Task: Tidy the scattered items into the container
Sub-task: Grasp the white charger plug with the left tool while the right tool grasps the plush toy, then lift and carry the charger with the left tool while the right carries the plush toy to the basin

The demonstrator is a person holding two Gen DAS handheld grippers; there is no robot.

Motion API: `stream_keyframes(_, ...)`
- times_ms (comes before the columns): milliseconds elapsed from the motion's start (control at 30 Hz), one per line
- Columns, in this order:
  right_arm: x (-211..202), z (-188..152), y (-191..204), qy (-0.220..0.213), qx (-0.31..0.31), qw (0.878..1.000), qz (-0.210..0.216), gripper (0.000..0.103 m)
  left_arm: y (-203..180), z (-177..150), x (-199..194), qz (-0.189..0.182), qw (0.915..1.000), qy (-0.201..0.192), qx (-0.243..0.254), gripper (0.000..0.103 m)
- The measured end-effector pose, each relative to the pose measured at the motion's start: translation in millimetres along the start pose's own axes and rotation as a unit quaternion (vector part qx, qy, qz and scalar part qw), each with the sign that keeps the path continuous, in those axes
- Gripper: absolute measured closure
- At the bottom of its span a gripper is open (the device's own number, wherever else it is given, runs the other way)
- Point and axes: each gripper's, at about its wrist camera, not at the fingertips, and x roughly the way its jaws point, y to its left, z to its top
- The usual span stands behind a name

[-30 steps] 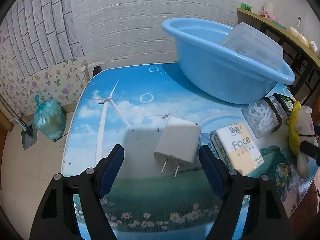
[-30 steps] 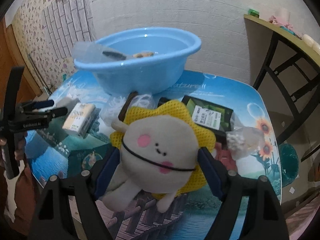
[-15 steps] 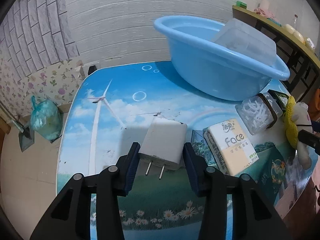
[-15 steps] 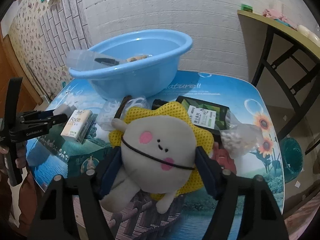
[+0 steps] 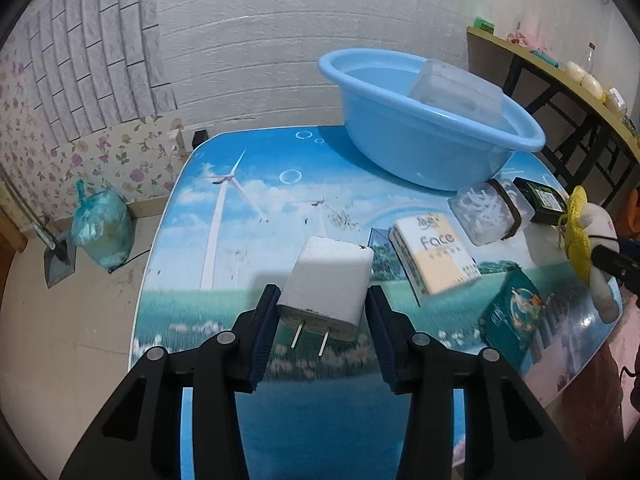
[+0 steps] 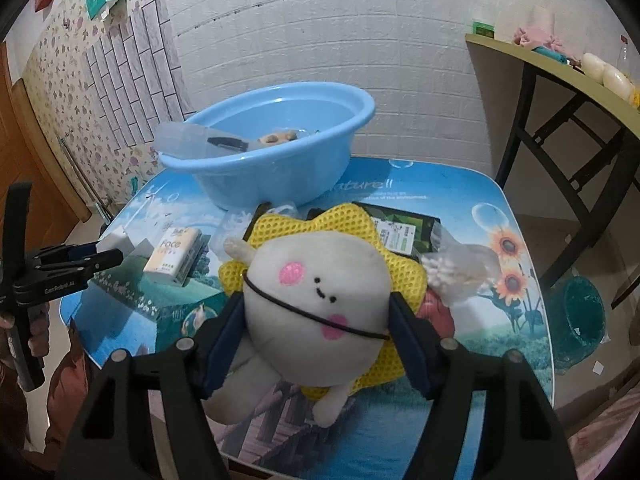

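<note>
left wrist view: the left gripper (image 5: 322, 322) clamps a white, boxy plastic charger (image 5: 326, 284) between its blue ribbed fingers (image 5: 266, 330), metal prongs pointing back at the camera, lifted above the glossy printed counter (image 5: 248, 216). at two o'clock sits the smooth round blue basin (image 5: 420, 140), with a frosted clear box (image 5: 456, 94) leaning inside. a soft tissue pack (image 5: 434, 254) lies just right of the charger. in the right wrist view, the right gripper (image 6: 316, 324) is closed on the plush toy (image 6: 316, 300), its round cream body squeezed, over a yellow mesh frill; the basin (image 6: 280, 160) stands at twelve o'clock.
</note>
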Motion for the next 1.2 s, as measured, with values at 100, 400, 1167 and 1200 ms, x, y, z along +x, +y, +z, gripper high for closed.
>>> stream_keyframes(100, -0.1, -4.6, -2.1, 0.009, 0.003, 1.000, -0.016, 0.034, -1.2, -8.5, -6.5, 0.004, 0.9999, -0.006, -0.015, 0.060)
stream_keyframes(400, -7.9, -13.8, -5.3, 0.010, 0.007, 1.000, -0.014, 0.034, -9.2, -34.5, -16.6, 0.020, 0.9984, 0.000, -0.053, 0.060)
stream_keyframes(1167, 2.3, -24.1, 12.9, 0.043, -0.031, 0.999, 0.007, 0.029, -18.4, -41.2, -6.7, 0.005, 0.9997, 0.012, -0.019, 0.061)
stream_keyframes(1200, 2.5, -24.0, 13.5, 0.043, -0.032, 0.999, 0.006, 0.028, -17.7, -41.1, -5.2, 0.003, 0.9997, 0.014, -0.019, 0.061)
